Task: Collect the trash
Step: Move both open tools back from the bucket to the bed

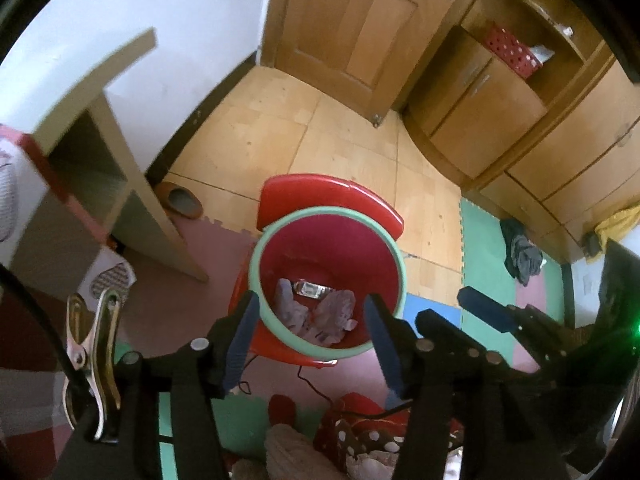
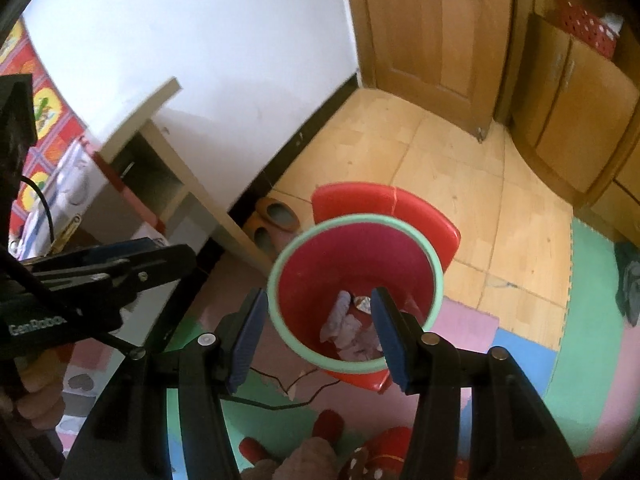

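A red bin with a pale green rim (image 1: 256,256) (image 2: 438,268) stands on a red plastic chair (image 1: 320,194) (image 2: 384,204). Crumpled white tissues (image 1: 332,312) (image 2: 348,328) and a shiny foil wrapper (image 1: 310,289) (image 2: 362,303) lie at its bottom. My left gripper (image 1: 312,304) hangs above the bin's near rim, open and empty. My right gripper (image 2: 320,298) hangs above the same bin, open and empty. The right gripper also shows at the right of the left wrist view (image 1: 488,312). The left gripper shows at the left of the right wrist view (image 2: 120,264).
A beige desk (image 1: 120,128) (image 2: 168,152) stands left against the white wall, brown slippers (image 2: 276,216) beside its leg. Wooden door (image 1: 352,28) and cabinets (image 1: 520,120) stand at the back. Coloured foam mats (image 2: 580,340), a dark cloth heap (image 1: 522,252) and a black cable (image 2: 280,384) lie on the floor.
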A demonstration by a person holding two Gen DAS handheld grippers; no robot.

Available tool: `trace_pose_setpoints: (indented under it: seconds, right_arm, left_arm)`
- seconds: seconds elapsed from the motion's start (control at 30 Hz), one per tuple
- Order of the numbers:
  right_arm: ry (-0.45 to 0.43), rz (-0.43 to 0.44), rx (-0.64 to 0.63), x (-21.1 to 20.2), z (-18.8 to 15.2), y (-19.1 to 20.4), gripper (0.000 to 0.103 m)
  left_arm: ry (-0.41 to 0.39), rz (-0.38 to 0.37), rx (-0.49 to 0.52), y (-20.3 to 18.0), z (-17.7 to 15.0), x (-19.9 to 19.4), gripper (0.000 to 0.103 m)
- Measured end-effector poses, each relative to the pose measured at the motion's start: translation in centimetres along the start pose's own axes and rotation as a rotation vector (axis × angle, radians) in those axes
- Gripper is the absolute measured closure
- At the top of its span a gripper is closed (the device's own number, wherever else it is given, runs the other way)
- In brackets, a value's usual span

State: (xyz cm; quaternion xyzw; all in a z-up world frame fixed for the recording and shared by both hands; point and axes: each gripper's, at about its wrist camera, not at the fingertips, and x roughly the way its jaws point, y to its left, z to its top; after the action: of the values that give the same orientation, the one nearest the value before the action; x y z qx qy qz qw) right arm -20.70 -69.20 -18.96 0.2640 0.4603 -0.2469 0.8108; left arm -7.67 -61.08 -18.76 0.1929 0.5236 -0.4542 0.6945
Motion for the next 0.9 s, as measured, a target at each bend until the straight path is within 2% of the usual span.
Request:
trace_pose_setpoints:
  seconds: [0.43, 0.9]
  right_arm:
    - [-0.052, 0.067, -0.101, -4.8, 0.9, 6.0, 0.048]
    - [-0.092, 0.193, -0.253, -7.5, 1.8, 16.0, 0.048]
  left_arm:
    - [-0.063, 0.03, -0.092, 3.6, -1.1, -7.2, 0.045]
    - [-0.148, 0.127, -0.231, 10.4, -3.9, -15.9, 0.045]
